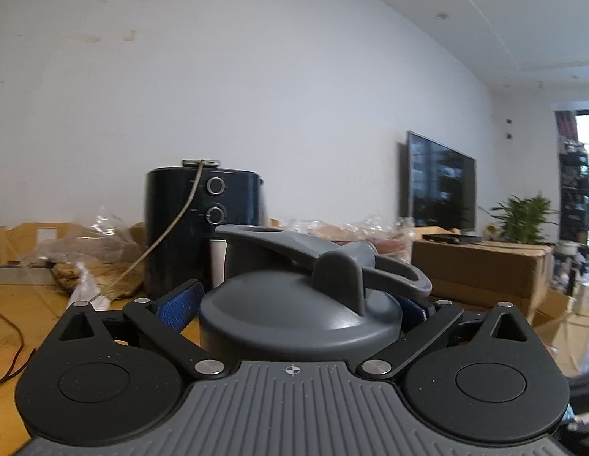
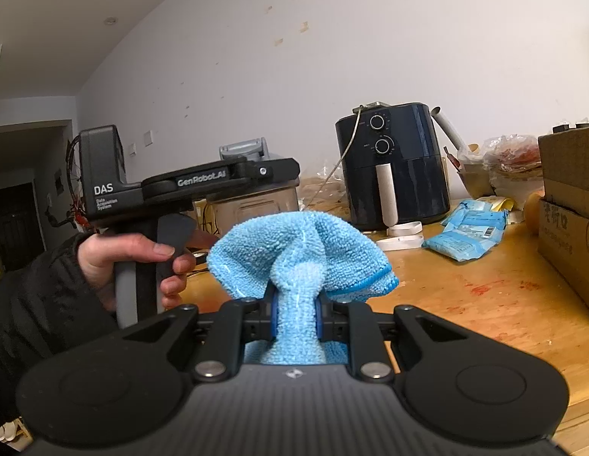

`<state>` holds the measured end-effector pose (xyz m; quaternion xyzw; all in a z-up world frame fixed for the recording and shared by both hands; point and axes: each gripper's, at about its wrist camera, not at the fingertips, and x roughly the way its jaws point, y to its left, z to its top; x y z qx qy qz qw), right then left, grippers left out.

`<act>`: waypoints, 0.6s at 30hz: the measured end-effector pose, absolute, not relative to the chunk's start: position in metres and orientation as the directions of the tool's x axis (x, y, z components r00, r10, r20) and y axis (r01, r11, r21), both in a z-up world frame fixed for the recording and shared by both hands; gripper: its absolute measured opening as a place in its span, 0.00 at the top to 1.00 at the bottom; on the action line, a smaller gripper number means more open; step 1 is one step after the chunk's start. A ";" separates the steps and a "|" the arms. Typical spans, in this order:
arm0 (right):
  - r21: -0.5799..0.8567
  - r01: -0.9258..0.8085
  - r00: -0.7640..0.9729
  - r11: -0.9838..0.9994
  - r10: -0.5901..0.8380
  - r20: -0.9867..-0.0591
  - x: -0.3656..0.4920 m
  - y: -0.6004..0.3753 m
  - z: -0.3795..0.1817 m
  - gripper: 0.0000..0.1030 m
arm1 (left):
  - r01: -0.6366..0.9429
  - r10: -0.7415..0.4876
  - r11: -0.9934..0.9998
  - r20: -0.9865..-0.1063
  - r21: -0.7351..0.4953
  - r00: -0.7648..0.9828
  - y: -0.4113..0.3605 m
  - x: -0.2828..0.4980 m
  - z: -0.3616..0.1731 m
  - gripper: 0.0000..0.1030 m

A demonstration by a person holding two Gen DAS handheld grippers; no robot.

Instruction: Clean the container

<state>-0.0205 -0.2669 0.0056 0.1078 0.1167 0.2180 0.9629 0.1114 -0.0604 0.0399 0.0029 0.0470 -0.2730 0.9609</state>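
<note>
Left tool (image 1: pixel 294 304) clamped on grey-lidded container (image 1: pixel 300 315), frame centre. Right tool (image 2: pixel 294 317) pinching blue microfibre cloth (image 2: pixel 302 250), lower centre, above desk (image 2: pixel 484 304). Wiping not started, we judge; next we bring cloth onto lid.

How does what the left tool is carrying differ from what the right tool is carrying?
The left tool grips a hard grey container with a lid; the right tool pinches a soft blue cloth. The container spreads its fingers wide; the cloth bunches between nearly closed ones. Both are firmly clamped.
</note>
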 end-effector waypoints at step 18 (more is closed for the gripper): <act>0.275 -0.382 0.877 0.882 0.440 -0.192 -0.018 -0.270 0.003 0.86 | 0.126 -0.126 0.992 -0.077 -0.007 0.989 -0.109 0.090 0.041 0.00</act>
